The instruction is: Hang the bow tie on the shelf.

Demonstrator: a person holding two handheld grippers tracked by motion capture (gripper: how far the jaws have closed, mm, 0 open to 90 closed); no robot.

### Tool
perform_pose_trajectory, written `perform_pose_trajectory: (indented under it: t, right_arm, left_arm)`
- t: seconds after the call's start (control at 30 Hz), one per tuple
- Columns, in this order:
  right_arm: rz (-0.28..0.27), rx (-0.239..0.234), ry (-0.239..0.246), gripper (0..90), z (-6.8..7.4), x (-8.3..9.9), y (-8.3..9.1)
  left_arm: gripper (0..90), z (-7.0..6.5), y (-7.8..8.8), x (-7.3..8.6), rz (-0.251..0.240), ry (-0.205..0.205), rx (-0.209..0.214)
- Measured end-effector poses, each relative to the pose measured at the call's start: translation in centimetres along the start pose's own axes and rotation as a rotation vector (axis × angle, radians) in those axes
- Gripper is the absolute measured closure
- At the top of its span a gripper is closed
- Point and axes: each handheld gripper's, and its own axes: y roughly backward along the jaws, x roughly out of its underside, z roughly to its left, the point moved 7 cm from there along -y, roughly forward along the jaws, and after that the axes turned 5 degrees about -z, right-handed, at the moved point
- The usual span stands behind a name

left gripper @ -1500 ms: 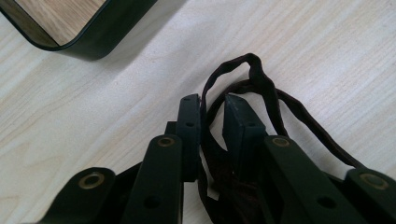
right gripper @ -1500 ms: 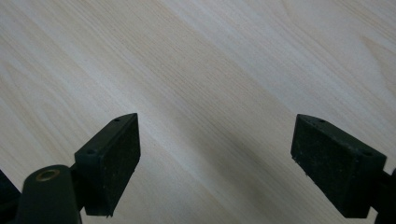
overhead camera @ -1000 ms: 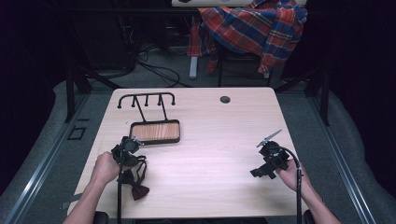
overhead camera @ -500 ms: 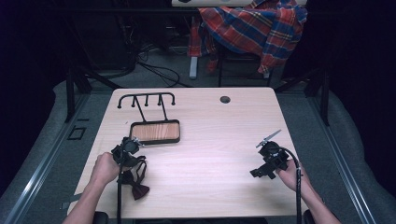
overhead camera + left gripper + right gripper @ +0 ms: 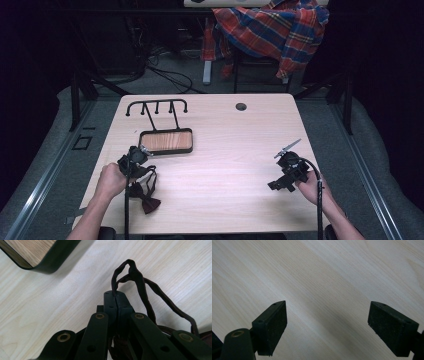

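Observation:
A dark brown bow tie [image 5: 145, 201] lies on the table near the front left edge, and its thin strap [image 5: 143, 289] loops up from it. My left gripper [image 5: 133, 161] is just in front of the tray, shut on that strap, with the jaws [image 5: 116, 297] pressed together and the strap coming out between them. At the front right my right gripper [image 5: 278, 184] hangs low over bare wood. In the right gripper view its jaws [image 5: 327, 325] stand wide apart with nothing between them.
A stand with a wood-bottomed, black-rimmed tray [image 5: 166, 141] and a black hook rail [image 5: 156, 106] sits at the back left; its corner [image 5: 37, 255] is close to the left gripper. A cable hole [image 5: 241, 106] is at the back. A plaid shirt [image 5: 272, 30] hangs on a chair beyond the table.

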Motion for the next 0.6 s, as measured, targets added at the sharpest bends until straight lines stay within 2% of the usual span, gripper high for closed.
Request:
perform_pose_trajectory:
  t: [0.13,0.17,0.2,0.37,0.43,0.47,0.6]
  right_arm:
    - [-0.018,0.005,-0.015,15.7,0.1,0.0,-0.2]
    - [0.003,0.008,0.004,15.7,0.0,0.0,0.0]
    - [-0.010,-0.002,-0.010,15.7,0.1,-0.1,-0.1]
    - [-0.003,-0.003,-0.003,15.7,0.0,0.0,0.0]
    - [0.009,0.009,0.016,15.7,0.0,0.0,0.1]
    - [0.000,-0.004,0.007,15.7,0.1,0.0,0.0]
    - [0.001,0.007,0.007,15.7,0.0,0.0,0.0]
  left_arm:
    - [88.7,-0.2,0.6,-0.1,-0.023,0.001,-0.011]
    - [88.7,-0.2,0.6,-0.1,-0.023,0.001,-0.011]
    - [88.7,-0.2,1.0,0.0,-0.032,0.002,-0.017]
    - [88.8,-0.2,1.6,0.0,-0.060,0.017,-0.025]
    - [88.8,-0.2,2.2,-0.1,-0.082,0.027,-0.030]
    - [88.8,-0.2,2.3,-0.1,-0.088,0.030,-0.035]
    - [88.9,-0.2,2.8,-0.1,-0.105,0.035,-0.042]
